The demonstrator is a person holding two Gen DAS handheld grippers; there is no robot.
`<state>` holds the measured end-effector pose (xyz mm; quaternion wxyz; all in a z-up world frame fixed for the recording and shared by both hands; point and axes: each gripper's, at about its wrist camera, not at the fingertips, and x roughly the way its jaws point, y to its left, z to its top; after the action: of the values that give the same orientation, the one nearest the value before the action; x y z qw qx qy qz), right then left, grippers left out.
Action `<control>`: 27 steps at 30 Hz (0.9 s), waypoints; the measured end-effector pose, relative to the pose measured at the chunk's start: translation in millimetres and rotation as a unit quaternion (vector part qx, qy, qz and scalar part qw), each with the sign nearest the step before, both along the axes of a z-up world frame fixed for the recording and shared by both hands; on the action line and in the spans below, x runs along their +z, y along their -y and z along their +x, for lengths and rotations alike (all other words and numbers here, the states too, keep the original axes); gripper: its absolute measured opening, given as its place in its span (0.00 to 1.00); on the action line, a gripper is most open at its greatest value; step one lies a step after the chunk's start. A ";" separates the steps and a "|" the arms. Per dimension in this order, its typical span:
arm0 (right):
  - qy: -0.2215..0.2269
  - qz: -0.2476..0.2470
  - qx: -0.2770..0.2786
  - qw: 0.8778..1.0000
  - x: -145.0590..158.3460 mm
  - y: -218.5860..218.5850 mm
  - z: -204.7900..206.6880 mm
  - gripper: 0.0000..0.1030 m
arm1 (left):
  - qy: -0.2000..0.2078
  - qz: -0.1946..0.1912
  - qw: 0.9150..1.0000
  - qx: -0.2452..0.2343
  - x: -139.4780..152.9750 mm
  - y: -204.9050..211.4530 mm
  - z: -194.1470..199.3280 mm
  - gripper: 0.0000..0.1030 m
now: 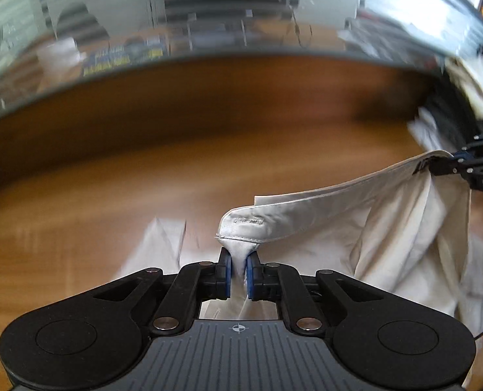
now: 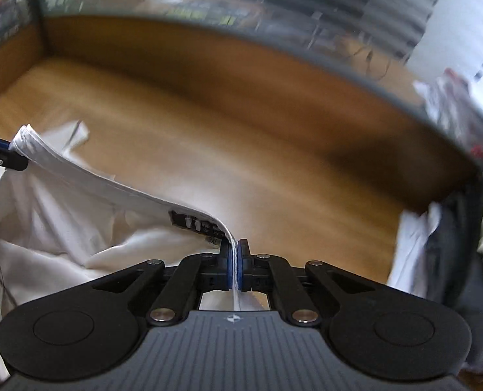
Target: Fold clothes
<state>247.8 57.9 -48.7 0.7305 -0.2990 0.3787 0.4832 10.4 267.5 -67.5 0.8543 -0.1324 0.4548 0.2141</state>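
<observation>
Blue-padded fingers (image 1: 229, 272) of left gripper (image 1: 238, 273) pinching bunched white cloth at one end of waistband (image 1: 306, 210); right gripper (image 2: 234, 267) pressed shut on the other end, beside a dark printed label (image 2: 195, 223)

Widest first: wooden counter (image 1: 143, 163) spreading blurred underneath, hinting at motion; heap of other clothes (image 2: 436, 244) at its right edge

Then white garment (image 2: 62, 215), held up off the counter by its waistband, band stretched between both grippers, rest hanging slack and creased below, hem perhaps brushing the wood

Judged step: garment lifted and spread by its top edge, either for laying flat or mid-fold; cannot settle which

Next move calls for equal tension at both ends, level grippers, and firm pinches so nothing slips
</observation>
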 end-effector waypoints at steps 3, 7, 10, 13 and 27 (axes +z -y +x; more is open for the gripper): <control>0.031 0.021 -0.011 0.999 13.6 -10.8 16.1 0.03 | 0.015 0.036 0.999 0.005 19.3 -8.1 27.1 0.11; 0.075 0.039 -0.023 0.996 21.8 -34.0 37.9 0.03 | 0.034 0.062 0.997 0.025 33.1 -27.5 62.7 0.11; 0.108 0.052 -0.032 0.992 28.0 -51.5 54.2 0.03 | 0.043 0.079 0.995 0.035 37.1 -39.8 82.4 0.11; 0.106 0.056 -0.033 0.992 20.4 -65.0 71.2 0.03 | 0.036 0.088 0.995 0.042 31.6 -48.7 96.1 0.12; 0.008 -0.006 -0.041 0.999 -32.9 -33.9 62.2 0.40 | -0.050 0.032 0.996 0.068 -30.8 -64.2 55.0 0.59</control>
<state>310.0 91.8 -81.5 0.7510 -0.2914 0.3872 0.4485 65.4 331.7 -98.3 0.8177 -0.1245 0.4797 0.2928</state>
